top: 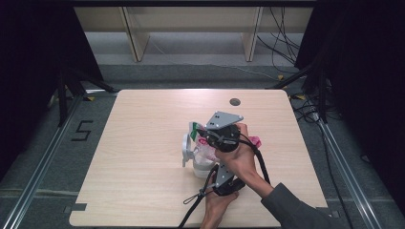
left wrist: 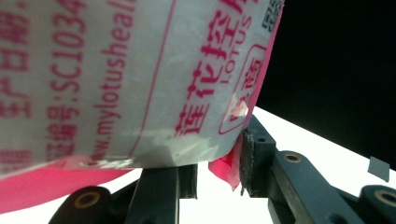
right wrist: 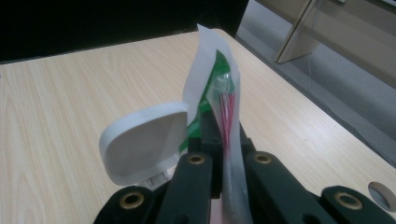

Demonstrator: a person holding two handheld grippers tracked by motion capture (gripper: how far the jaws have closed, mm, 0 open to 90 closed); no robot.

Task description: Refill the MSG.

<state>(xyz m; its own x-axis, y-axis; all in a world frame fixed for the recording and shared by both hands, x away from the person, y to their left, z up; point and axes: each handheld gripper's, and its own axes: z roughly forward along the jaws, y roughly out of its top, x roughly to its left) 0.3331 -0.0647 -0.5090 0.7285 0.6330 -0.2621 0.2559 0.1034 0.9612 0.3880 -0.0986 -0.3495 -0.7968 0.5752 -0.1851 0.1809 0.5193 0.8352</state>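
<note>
Plastic film: a thin pink-and-white printed pouch (left wrist: 140, 79) is judged light, soft and slippery; it can be crumpled or torn where pinched hard
Pouch position: it is held above the middle of the wooden table (top: 143, 143), between the two grippers, over a white lidded container (top: 200, 167)
Left gripper (top: 215, 169): its jaws are set partly closed against the pouch's lower pink edge; one pad is seen pressed on the film
Right gripper (right wrist: 223, 140): its jaws are closed fully on the pouch's upper white-and-green strip (right wrist: 215, 74), which is seen standing upright between them
Hold points: the sealed edges are judged the firmest places to grip; the belly of the bag would be expected to slide
Container lid (right wrist: 144, 140): it is tipped open just beside the right gripper; it could be knocked
Open room: bare tabletop is left on all sides; the table edges are well apart from the work; a cable hole (top: 234, 101) lies farther back
</note>
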